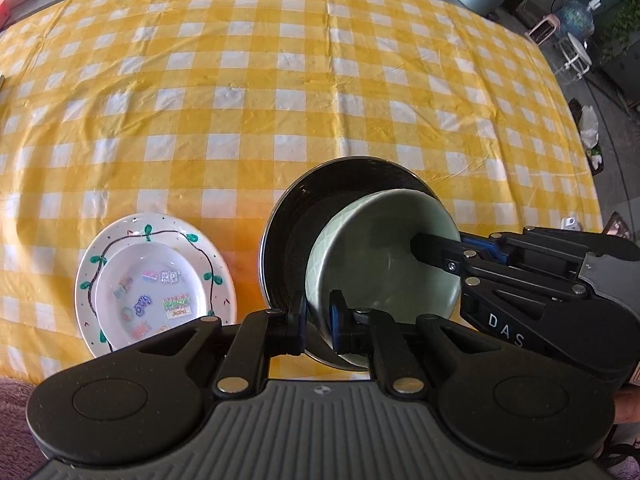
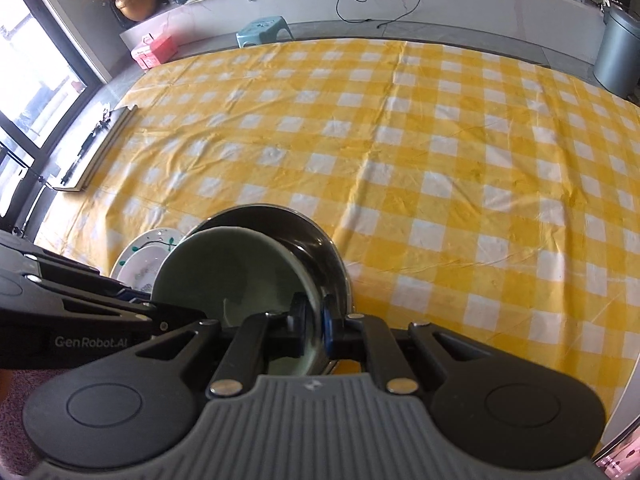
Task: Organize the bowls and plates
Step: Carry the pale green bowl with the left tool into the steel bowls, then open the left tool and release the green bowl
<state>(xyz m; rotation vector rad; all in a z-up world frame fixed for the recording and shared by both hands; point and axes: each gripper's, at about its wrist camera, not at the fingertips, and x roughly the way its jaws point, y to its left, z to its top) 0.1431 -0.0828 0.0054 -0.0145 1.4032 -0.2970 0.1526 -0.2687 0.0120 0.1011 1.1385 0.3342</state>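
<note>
A pale green bowl (image 1: 380, 260) sits tilted inside a black bowl (image 1: 296, 232) on the yellow checked tablecloth. My left gripper (image 1: 318, 322) is shut on the green bowl's near rim. My right gripper (image 2: 316, 322) is shut on the same green bowl (image 2: 236, 272), on its right rim, and it shows in the left wrist view (image 1: 440, 256) reaching into the bowl. The black bowl (image 2: 304, 232) lies behind the green one. A small white bowl with stickers (image 1: 152, 292) rests on a white plate with a green vine pattern (image 1: 160, 232) to the left.
The yellow checked tablecloth (image 1: 280, 80) covers the table far beyond the dishes. A flat framed board (image 2: 100, 148) lies at the left table edge. A grey bin (image 2: 620, 48) and a green stool (image 2: 260, 32) stand on the floor beyond the table.
</note>
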